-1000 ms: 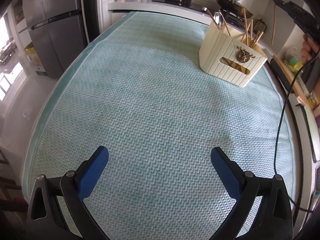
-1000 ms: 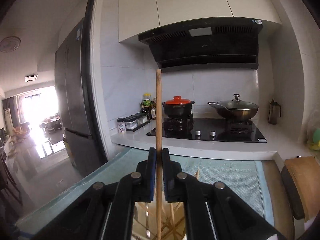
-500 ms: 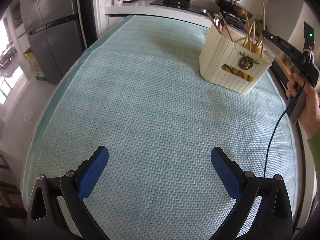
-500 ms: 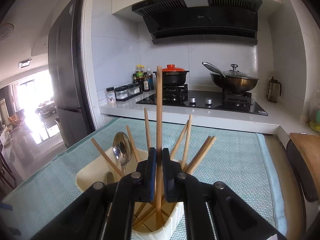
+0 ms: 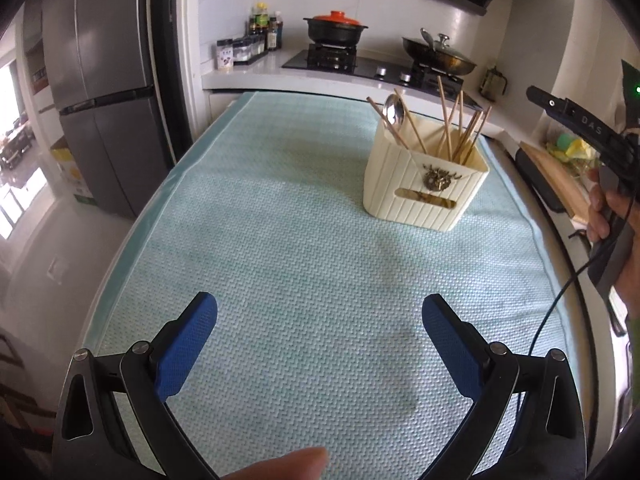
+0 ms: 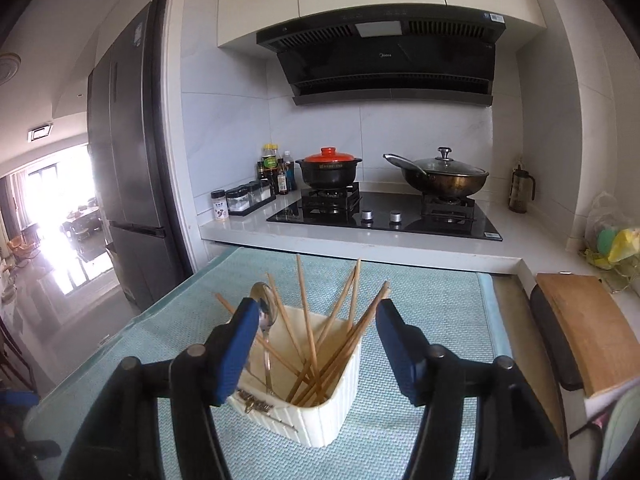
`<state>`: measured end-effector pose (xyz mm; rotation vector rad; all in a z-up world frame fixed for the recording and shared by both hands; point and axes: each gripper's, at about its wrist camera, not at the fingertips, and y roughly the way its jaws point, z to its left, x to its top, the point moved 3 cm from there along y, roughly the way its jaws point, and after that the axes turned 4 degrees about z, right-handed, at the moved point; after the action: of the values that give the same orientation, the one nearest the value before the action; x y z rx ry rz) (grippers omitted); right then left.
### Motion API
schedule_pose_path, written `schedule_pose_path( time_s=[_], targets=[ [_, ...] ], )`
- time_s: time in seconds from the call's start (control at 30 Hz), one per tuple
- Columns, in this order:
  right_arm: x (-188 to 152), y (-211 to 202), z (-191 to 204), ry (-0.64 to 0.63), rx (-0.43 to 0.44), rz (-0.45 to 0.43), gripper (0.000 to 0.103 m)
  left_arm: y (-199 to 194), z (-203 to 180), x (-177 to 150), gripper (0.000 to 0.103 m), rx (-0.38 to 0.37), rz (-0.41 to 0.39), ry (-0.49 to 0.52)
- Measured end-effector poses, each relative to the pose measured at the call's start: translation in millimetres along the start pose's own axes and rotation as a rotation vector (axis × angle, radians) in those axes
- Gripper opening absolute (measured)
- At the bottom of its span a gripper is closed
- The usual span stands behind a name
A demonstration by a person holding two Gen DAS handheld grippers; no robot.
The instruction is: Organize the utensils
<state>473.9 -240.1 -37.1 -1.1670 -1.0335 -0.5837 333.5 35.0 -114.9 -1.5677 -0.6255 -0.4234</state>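
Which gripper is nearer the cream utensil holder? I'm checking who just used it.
Right. The right gripper hangs just above the utensil holder, jaws opening and empty; the left gripper sits far back across the mat.

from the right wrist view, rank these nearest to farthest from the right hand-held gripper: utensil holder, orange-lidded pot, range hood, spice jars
Measured from the right hand-held gripper, whose jaws are opening with nothing pressed between them:
1. utensil holder, just ahead and below, on the mat
2. spice jars, left on the counter
3. orange-lidded pot, on the stove's left burner; close to the jars, so that order is loose
4. range hood, high on the wall
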Motion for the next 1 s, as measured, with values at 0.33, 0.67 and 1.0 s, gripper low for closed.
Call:
schedule_pose_path(
  time_s=[0.33,0.67,1.0],
  targets=[
    [-82.1,-128.3,78.3,0.011,-0.097,0.140,0.082,-52.5,-31.3,-8.8,0.103,0.079,-0.103,0.080],
    [-111.4,-170.8,103.3,0.071,-0.177,0.150,0.082,-72.4,-51.4,-16.4,0.103,0.063,-0.146,0.128],
    [-106.9,-174.2,110.0,0.058,-0.179,0.145,0.083,-77.8,-46.1,-16.7,0.103,0.056,-0.154,0.092]
  ],
)
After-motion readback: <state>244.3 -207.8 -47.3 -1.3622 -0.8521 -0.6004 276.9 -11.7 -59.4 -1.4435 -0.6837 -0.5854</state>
